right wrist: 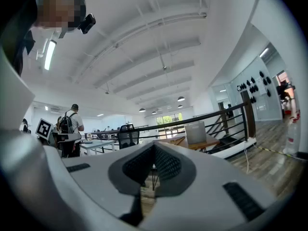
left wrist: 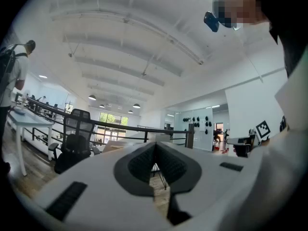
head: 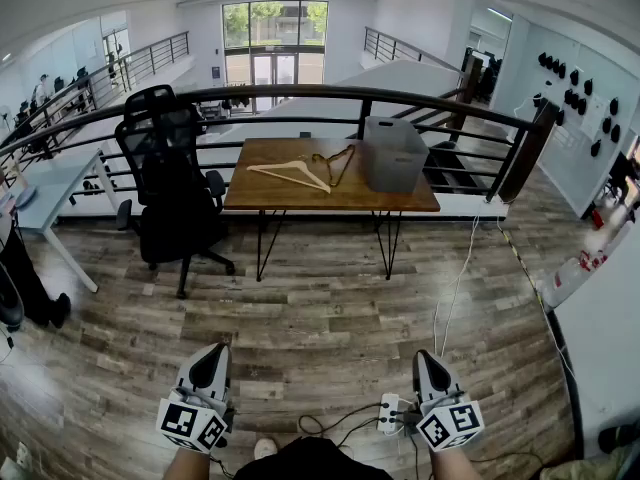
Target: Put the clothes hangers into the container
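Observation:
Two clothes hangers lie on a wooden table (head: pixel 300 196) across the room: a pale wooden hanger (head: pixel 290 175) and a darker hanger (head: pixel 335 163) beside it. To their right on the same table stands the grey container (head: pixel 392 153), also seen small in the right gripper view as a grey box (right wrist: pixel 195 132). My left gripper (head: pixel 213 358) and right gripper (head: pixel 431 365) are low at the bottom of the head view, far from the table, both shut with nothing between the jaws. Each points level toward the table.
A black office chair (head: pixel 165 183) stands left of the table. A black railing (head: pixel 300 96) runs behind it. A white desk (head: pixel 50 198) is at the left. Cables and a power strip (head: pixel 390 415) lie on the wood floor by my feet. A person with a backpack (right wrist: pixel 68 124) stands at left.

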Motion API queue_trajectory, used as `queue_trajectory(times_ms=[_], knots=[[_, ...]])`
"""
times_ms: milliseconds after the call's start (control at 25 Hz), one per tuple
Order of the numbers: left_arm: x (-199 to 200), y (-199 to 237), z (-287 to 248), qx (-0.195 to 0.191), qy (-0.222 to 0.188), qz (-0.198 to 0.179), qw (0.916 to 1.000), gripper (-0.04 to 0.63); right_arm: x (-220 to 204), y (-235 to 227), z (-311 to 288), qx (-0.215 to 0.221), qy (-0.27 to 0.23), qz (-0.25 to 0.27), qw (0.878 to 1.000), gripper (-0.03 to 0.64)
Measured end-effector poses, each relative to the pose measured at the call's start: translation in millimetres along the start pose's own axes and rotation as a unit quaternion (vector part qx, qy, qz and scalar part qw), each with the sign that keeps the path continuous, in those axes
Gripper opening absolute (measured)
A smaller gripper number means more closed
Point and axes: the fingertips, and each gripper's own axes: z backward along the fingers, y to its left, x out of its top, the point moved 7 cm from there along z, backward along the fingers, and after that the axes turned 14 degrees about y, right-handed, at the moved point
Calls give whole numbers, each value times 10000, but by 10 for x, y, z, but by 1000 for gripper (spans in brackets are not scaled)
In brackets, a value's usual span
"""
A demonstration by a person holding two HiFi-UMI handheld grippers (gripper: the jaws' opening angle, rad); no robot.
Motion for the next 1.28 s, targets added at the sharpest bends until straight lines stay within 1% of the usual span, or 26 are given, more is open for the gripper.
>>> queue_trajectory(times_ms=[200, 400, 480, 720, 800, 880, 1080, 1280], knots=[[-29, -32, 30, 57, -12, 276, 9996, 15, -32, -33, 42, 26, 14, -66, 10000, -9], [-10, -106, -32, -32, -2, 222, 9997, 15, -58, -59, 51, 70, 24, -156, 9999, -9], [-9, -161, -67, -78, 9, 226, 9997, 15, -64, -79, 58, 158, 48, -158, 9997, -9], [5, -379, -136, -158, -30, 247, 9996, 17, -50, -236, 115, 216, -70, -468, 9986, -5], [12, -491, -158, -145, -39, 215, 9997, 17, -43, -281, 163, 213, -59, -353, 9991, -1], [28, -617, -178, -102, -71, 214, 9997, 17, -32, -338, 213, 242, -44, -234, 9994, 25], [22, -995, -161, 39, -163, 198, 9997, 17, -26, -517, 390, 437, 23, -55, 9990, 52], [-61, -1319, -40, 284, -264, 213, 9990, 18, -85, -767, 617, 522, 65, -48, 9986, 81]])
